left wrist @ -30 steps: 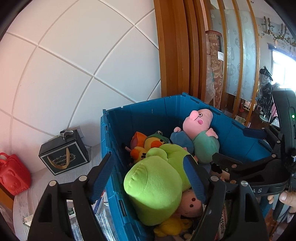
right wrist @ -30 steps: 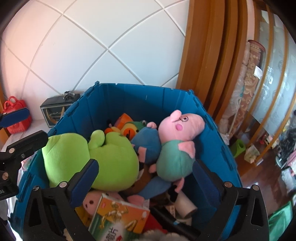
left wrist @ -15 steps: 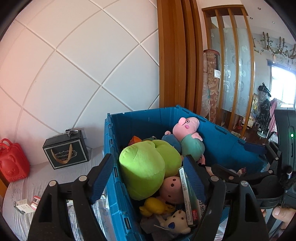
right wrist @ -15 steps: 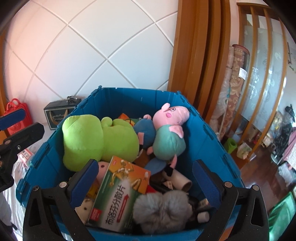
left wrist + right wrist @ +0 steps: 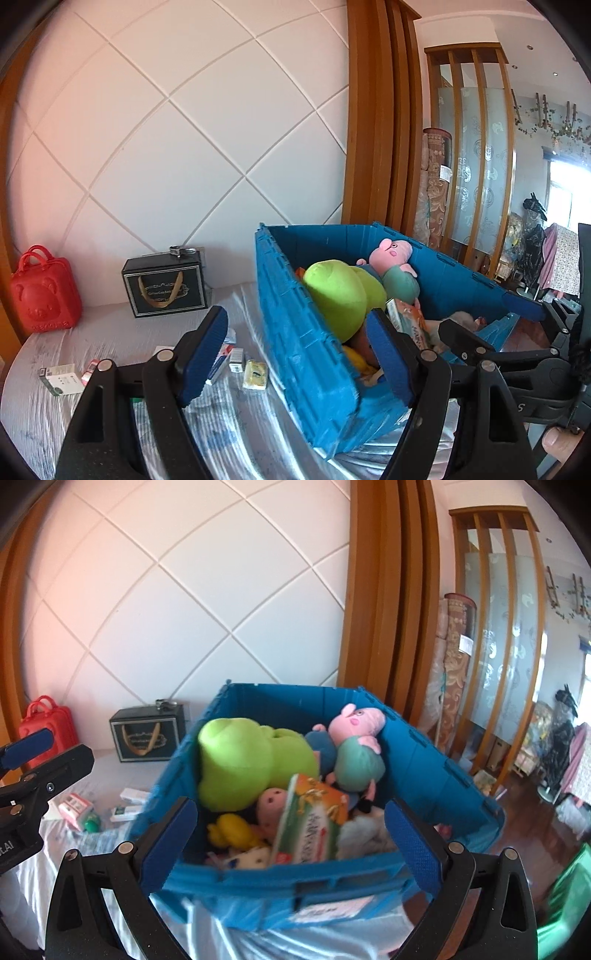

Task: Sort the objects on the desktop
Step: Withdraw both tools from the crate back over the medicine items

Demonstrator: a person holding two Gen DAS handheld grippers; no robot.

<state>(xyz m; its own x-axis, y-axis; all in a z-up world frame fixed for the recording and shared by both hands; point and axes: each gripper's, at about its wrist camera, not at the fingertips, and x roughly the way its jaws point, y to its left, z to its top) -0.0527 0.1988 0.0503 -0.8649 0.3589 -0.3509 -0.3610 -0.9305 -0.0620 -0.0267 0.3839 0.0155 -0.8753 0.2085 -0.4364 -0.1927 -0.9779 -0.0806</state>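
A blue crate (image 5: 295, 343) (image 5: 280, 882) stands on the cloth-covered table, heaped with soft toys: a big green plush (image 5: 340, 291) (image 5: 240, 764), a pink pig plush (image 5: 395, 254) (image 5: 354, 731) and a yellow duck (image 5: 229, 830). A green and orange carton (image 5: 310, 823) stands upright among them. Small boxes (image 5: 61, 378) (image 5: 75, 805) and a yellow packet (image 5: 255, 374) lie on the table left of the crate. My left gripper (image 5: 295, 325) is open and empty, short of the crate's left front corner. My right gripper (image 5: 290, 808) is open and empty before the crate's front wall.
A black gift box (image 5: 164, 290) (image 5: 147, 734) and a red bear-faced case (image 5: 44, 291) (image 5: 46, 720) stand against the white quilted wall. A wooden pillar (image 5: 380, 129) rises behind the crate. Past the table's right edge lie wooden floor and clutter.
Both grippers have drawn back from over the crate, so it looks smaller and farther. The table with its small boxes has come into view on the left. Jaws stay apart.
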